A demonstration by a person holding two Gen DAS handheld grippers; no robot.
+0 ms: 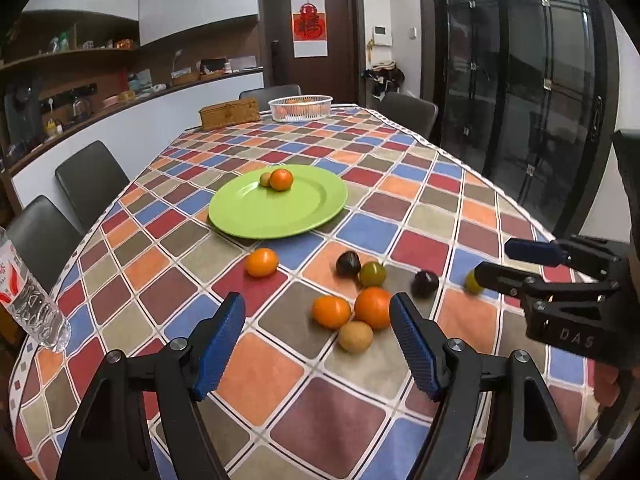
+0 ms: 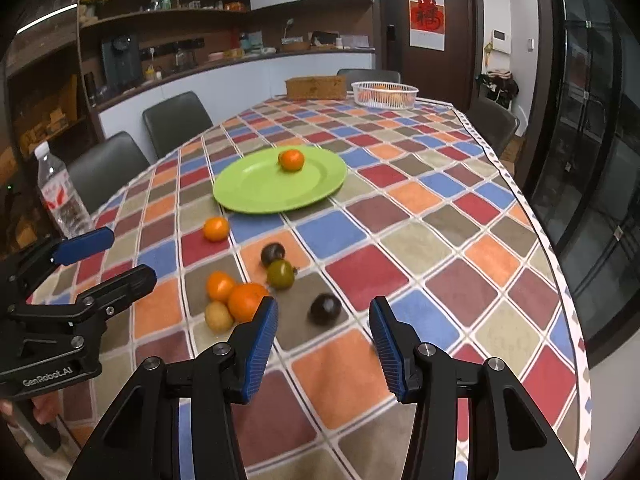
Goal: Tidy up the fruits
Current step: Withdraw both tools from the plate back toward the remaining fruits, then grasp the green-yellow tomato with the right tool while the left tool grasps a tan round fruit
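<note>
A green plate (image 1: 280, 216) (image 2: 256, 192) on the checked tablecloth holds an orange (image 1: 281, 179) (image 2: 291, 159) and a small brownish fruit (image 1: 265, 179). Loose fruit lies nearer: a lone orange (image 1: 261, 262) (image 2: 215, 228), two oranges (image 1: 331, 312) (image 2: 247, 301) with a tan fruit (image 1: 355, 336) (image 2: 219, 315), a dark fruit (image 1: 347, 263) (image 2: 272, 253), a green one (image 1: 372, 274) (image 2: 281, 274), another dark one (image 1: 425, 284) (image 2: 326, 309). My left gripper (image 1: 318, 346) is open before the orange cluster. My right gripper (image 2: 323, 350) is open just short of the dark fruit.
A white basket (image 1: 300, 107) (image 2: 385, 94) with oranges and a woven box (image 1: 229, 113) (image 2: 316, 87) stand at the far end. A water bottle (image 1: 28, 300) (image 2: 62, 196) stands at the left edge. A yellow-green fruit (image 1: 473, 283) lies behind the right gripper. Chairs surround the table.
</note>
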